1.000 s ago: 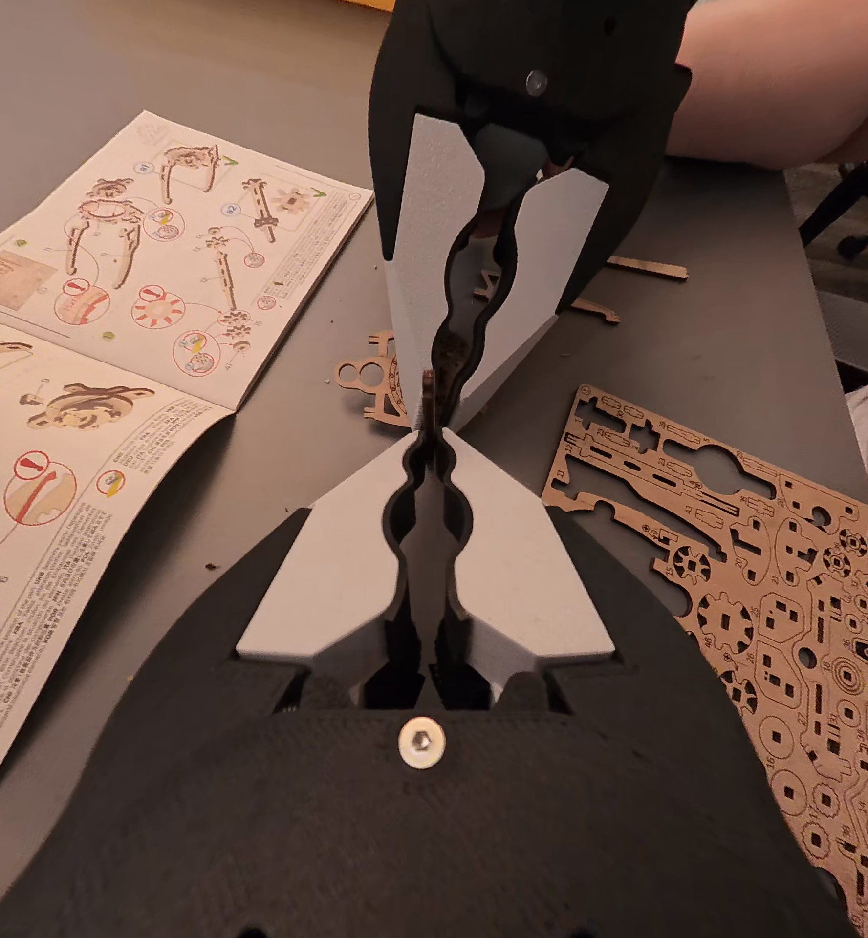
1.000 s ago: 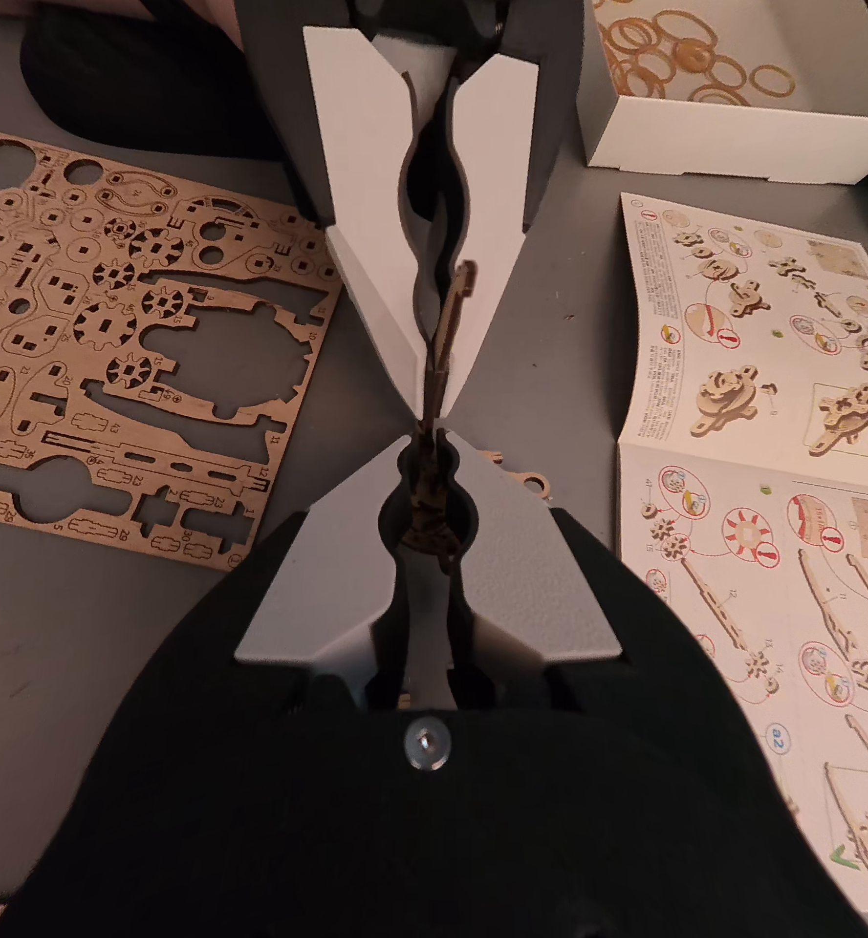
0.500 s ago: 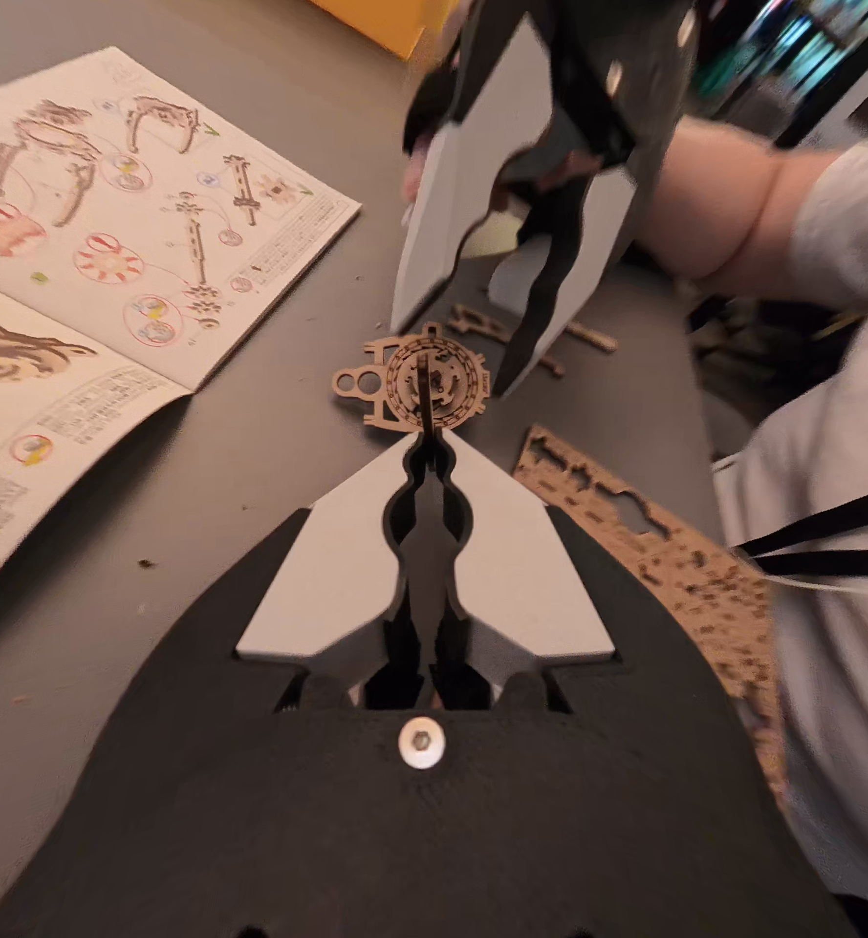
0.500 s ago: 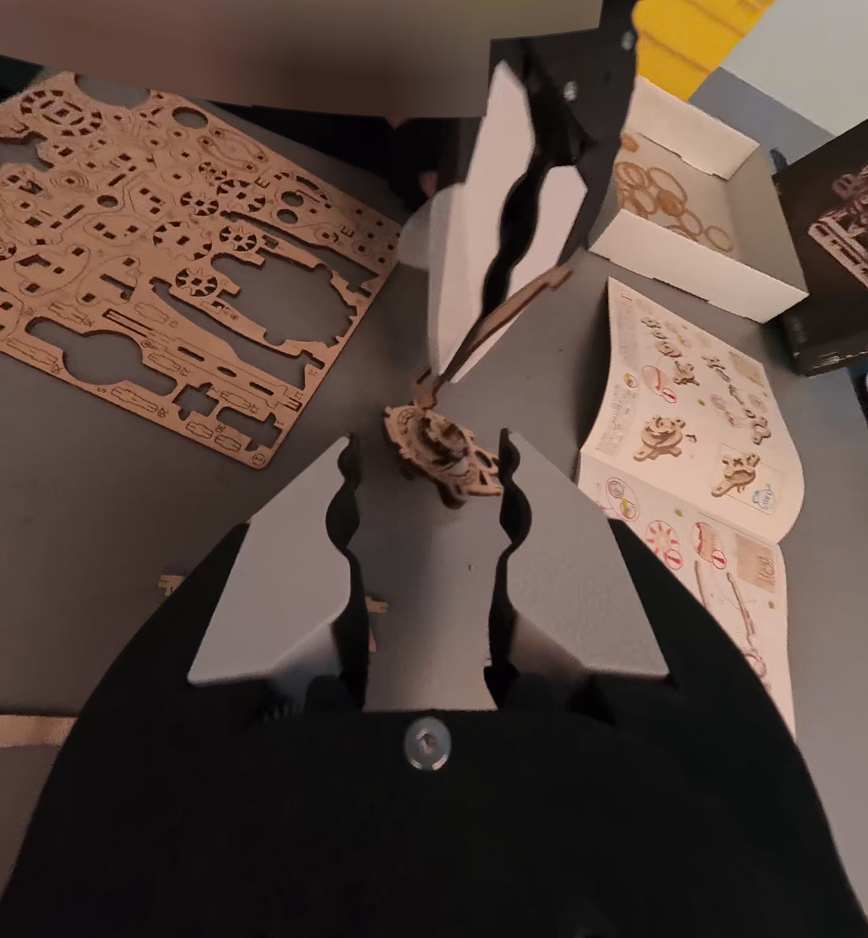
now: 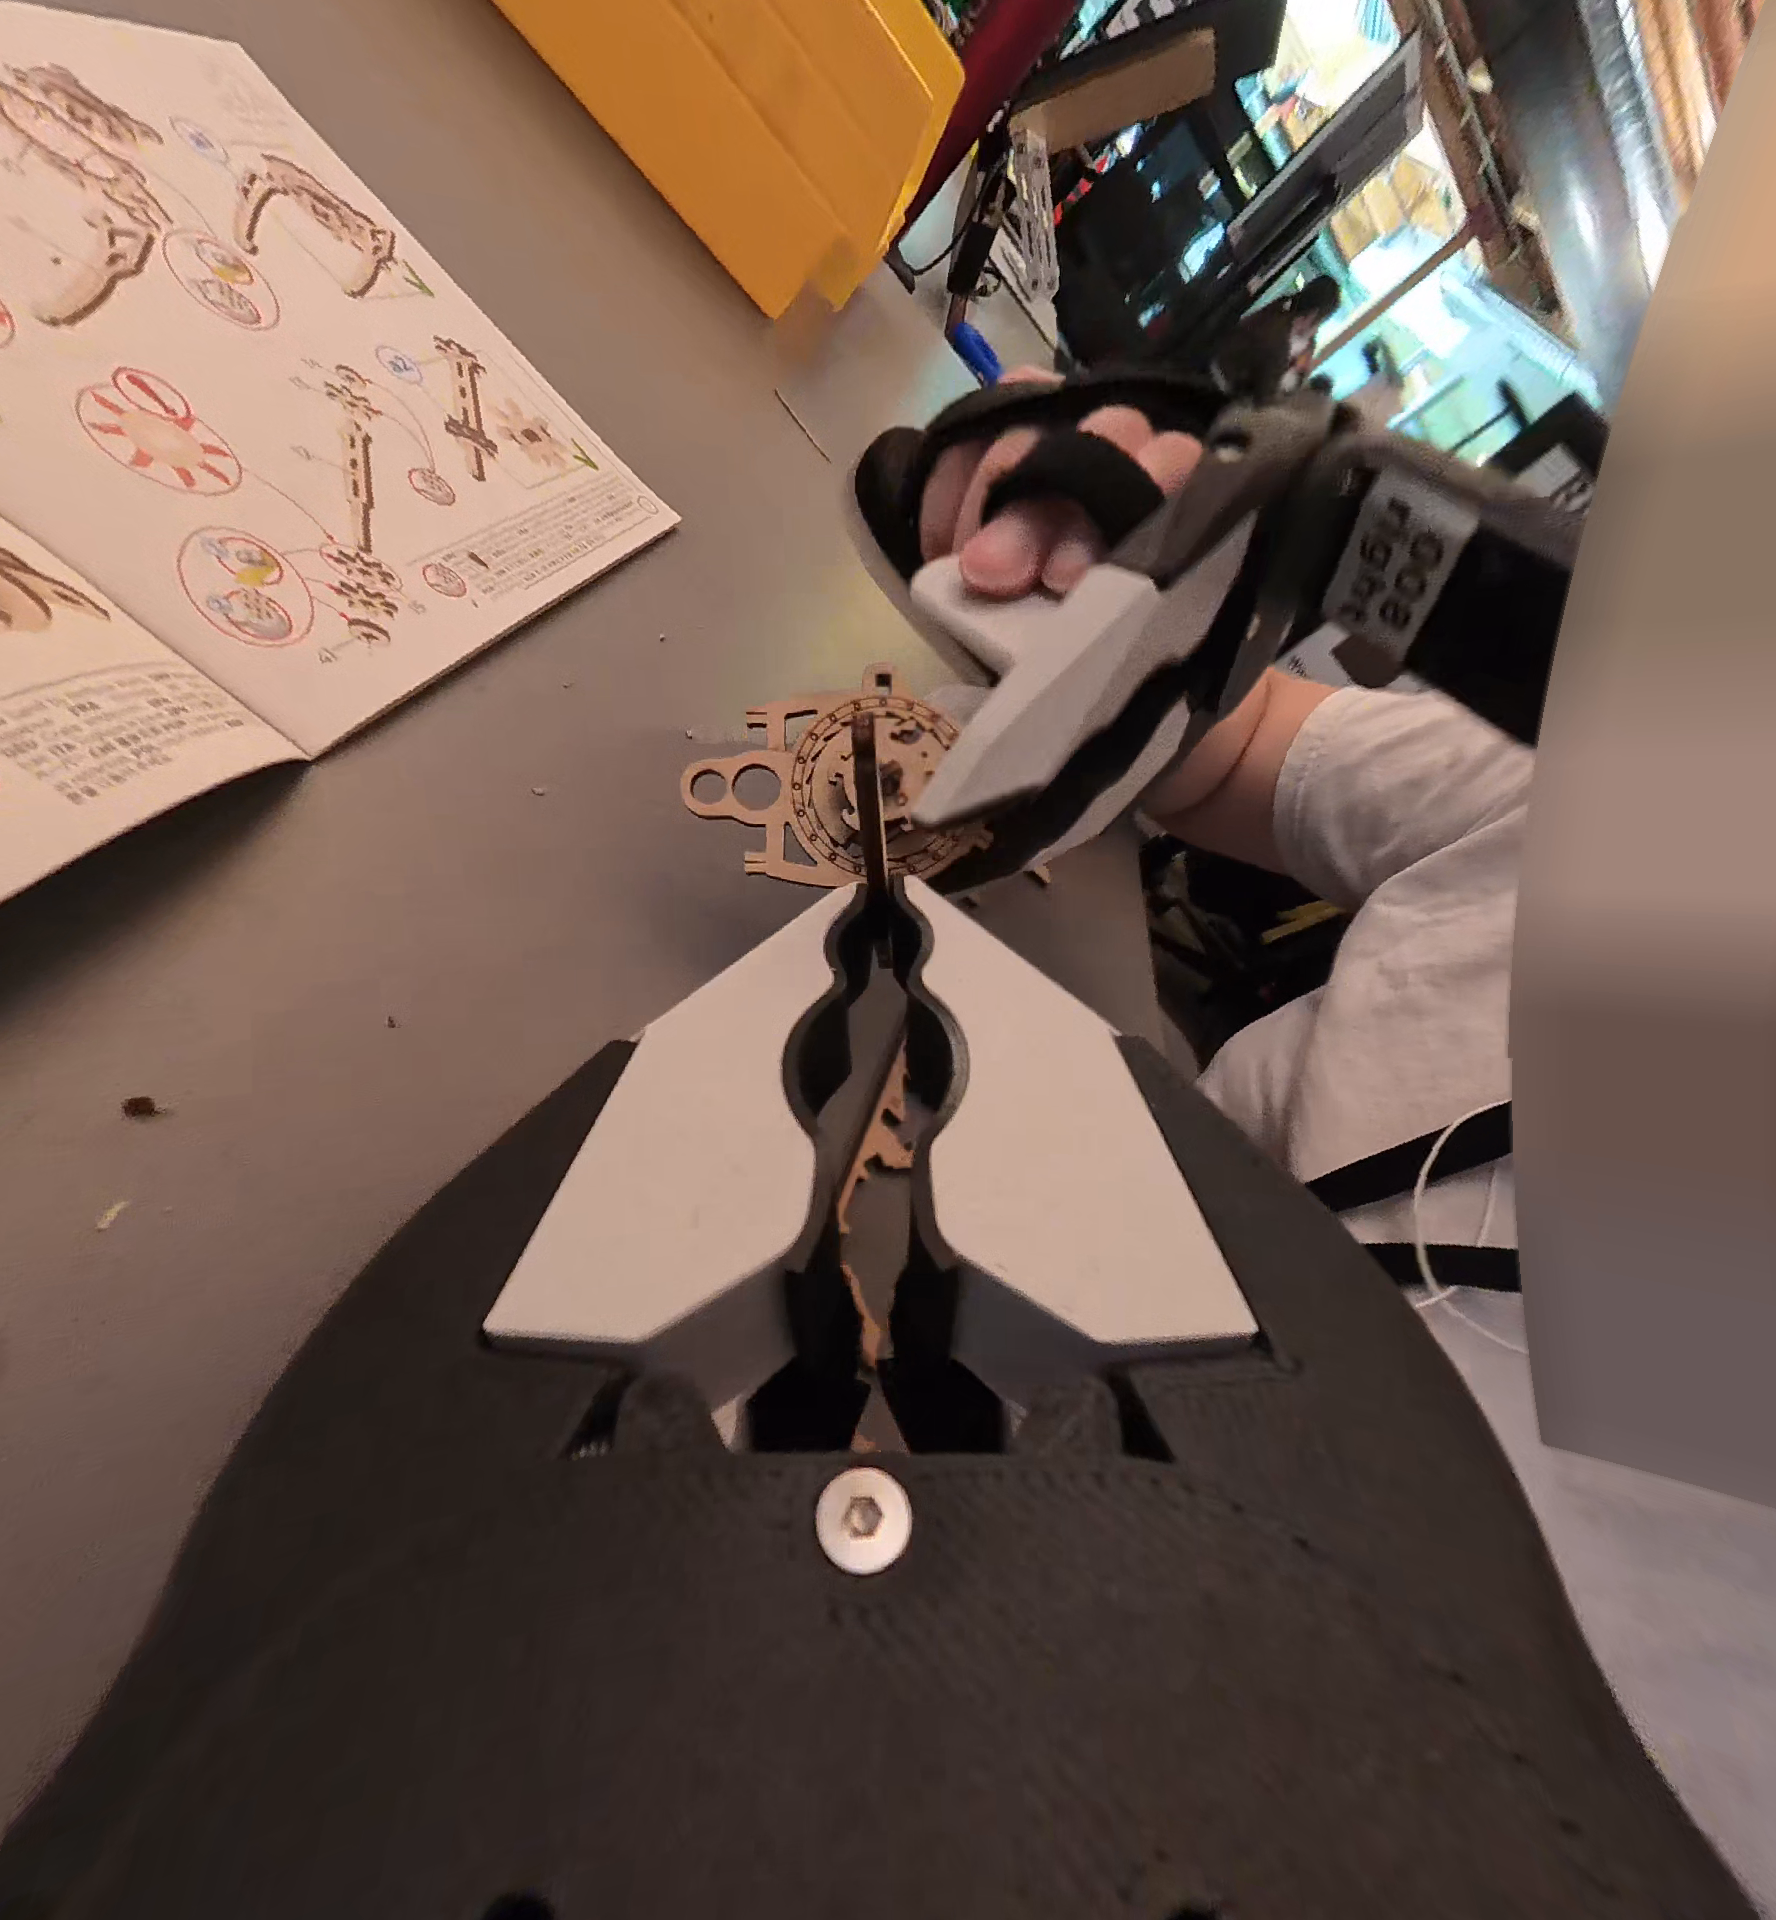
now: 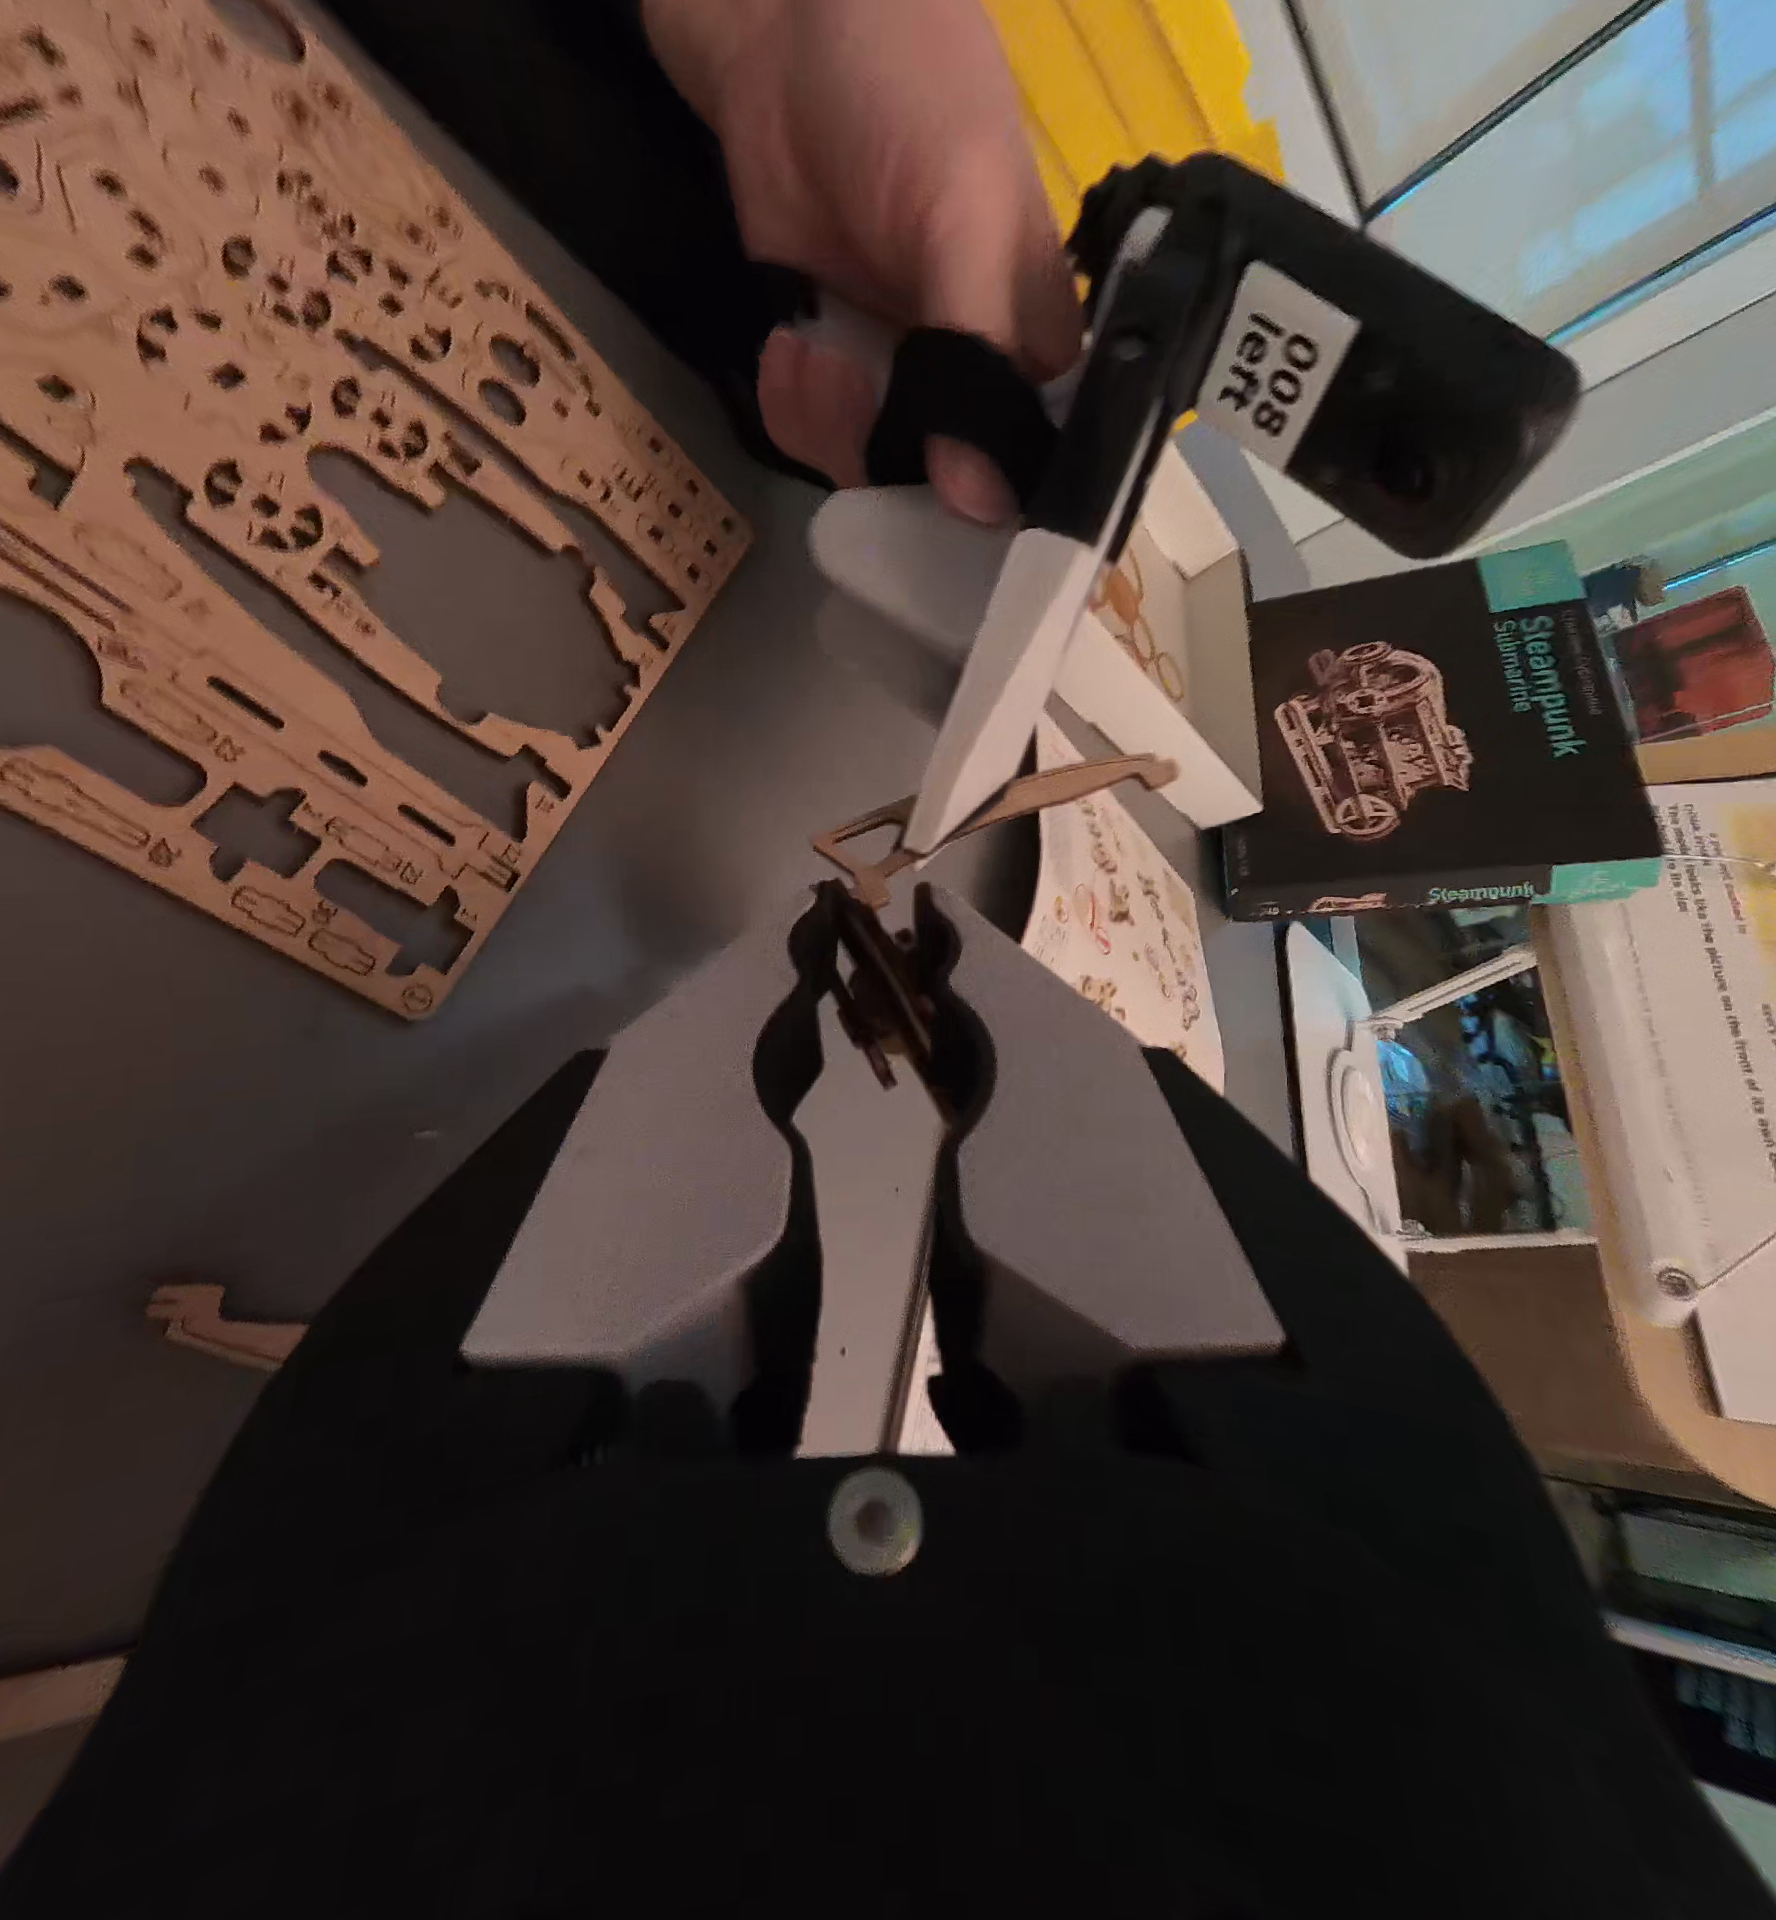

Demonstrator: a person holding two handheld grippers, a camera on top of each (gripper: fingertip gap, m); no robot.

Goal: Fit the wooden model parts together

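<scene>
Left wrist view: left hand-held gripper (image 5: 879, 914) pinched on thin wooden strip (image 5: 868, 800), round wooden assembly (image 5: 842, 790) just beyond.

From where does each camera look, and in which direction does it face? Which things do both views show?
Left wrist view: on the left gripper, looking across the table toward the person's sleeve; its fingers pinch a strip; the right gripper and right hand are ahead.
Right wrist view: on the right gripper, rolled sideways, facing the left gripper and left hand; it holds a disc; a parts sheet lies at left.
Shared: both grippers, strip, disc, booklet.
</scene>
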